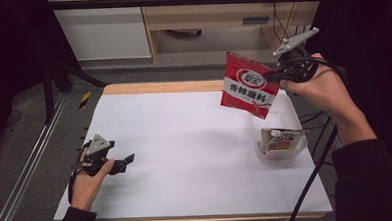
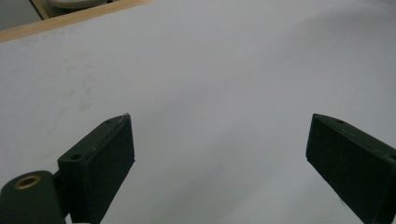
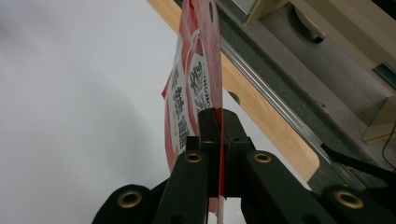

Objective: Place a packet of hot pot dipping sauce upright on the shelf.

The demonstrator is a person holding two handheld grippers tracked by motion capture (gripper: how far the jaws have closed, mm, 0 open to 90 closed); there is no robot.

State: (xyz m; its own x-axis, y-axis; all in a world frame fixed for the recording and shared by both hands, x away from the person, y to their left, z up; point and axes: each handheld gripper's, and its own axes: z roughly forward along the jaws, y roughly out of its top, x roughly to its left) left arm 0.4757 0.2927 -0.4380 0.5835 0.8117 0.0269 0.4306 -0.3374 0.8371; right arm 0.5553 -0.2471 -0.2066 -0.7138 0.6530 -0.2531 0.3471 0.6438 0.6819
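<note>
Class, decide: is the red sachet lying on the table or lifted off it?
Lifted. The red sachet hangs above the white table, pinched at its edge by the right hand-held gripper.

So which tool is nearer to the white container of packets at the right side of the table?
Right. The right tool hangs above and just behind the white container, shut on a red sauce packet. The left tool rests open far across the white table, near its left edge.

Middle of the tabletop (image 1: 186, 151): lying bare, giving lots of room to pass.
Right edge: a white tub (image 1: 280, 146) with a packet inside is sitting here, blocking the way.
Above the tub: a red bag (image 1: 248, 85) is hanging in the air.
Left edge: the left gripper (image 1: 128, 158) is resting low.
</note>
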